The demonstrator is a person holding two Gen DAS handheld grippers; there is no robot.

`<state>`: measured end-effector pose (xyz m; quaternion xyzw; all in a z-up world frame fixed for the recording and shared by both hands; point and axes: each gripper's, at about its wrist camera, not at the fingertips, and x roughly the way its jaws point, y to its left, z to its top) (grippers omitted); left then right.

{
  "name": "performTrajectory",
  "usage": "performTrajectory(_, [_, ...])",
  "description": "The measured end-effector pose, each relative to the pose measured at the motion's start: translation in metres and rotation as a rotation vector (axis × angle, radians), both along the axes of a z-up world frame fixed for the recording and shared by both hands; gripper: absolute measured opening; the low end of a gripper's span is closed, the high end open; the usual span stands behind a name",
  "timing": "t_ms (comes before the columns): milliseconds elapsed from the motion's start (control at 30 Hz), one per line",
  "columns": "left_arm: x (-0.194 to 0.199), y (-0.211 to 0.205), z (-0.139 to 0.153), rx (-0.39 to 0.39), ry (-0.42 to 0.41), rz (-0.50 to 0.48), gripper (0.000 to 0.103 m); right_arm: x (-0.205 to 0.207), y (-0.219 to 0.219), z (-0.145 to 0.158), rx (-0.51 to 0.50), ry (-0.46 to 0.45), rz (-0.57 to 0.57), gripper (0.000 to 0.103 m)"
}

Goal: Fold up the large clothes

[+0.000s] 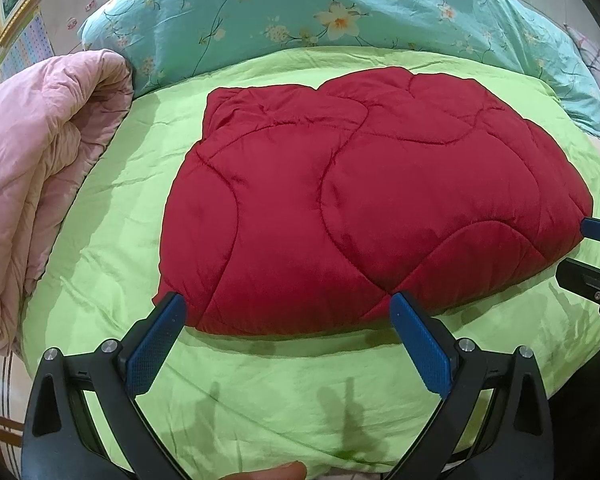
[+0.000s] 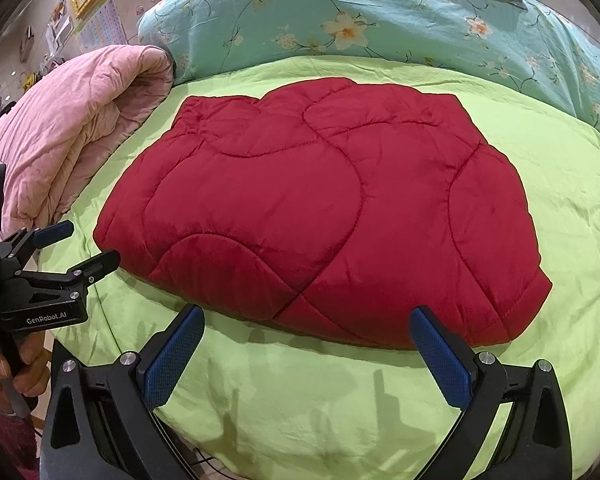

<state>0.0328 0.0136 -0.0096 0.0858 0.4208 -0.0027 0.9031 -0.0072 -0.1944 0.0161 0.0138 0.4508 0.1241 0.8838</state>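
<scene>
A red quilted garment [image 1: 352,200] lies folded into a thick pad on the green bed sheet [image 1: 260,384]; it also shows in the right wrist view [image 2: 320,216]. My left gripper [image 1: 288,308] is open and empty, its blue pads just short of the garment's near edge. My right gripper [image 2: 306,318] is open and empty, also just short of the near edge. The left gripper shows at the left of the right wrist view [image 2: 82,244], open. The right gripper's fingers [image 1: 592,228] show at the right edge of the left wrist view.
A folded pink quilt [image 1: 40,168] lies on the left side of the bed, also in the right wrist view [image 2: 76,132]. A teal floral duvet [image 1: 340,16] is piled along the back. The bed's near edge is just below the grippers.
</scene>
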Motion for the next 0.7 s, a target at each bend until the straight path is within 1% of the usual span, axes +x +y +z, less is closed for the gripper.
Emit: performTrajectory(700, [0.0011,0.0002,0.0015,0.001,-0.005,0.001,0.102,0.0013,0.0035,0.0023,-0.003,-0.003,0.005,0.103])
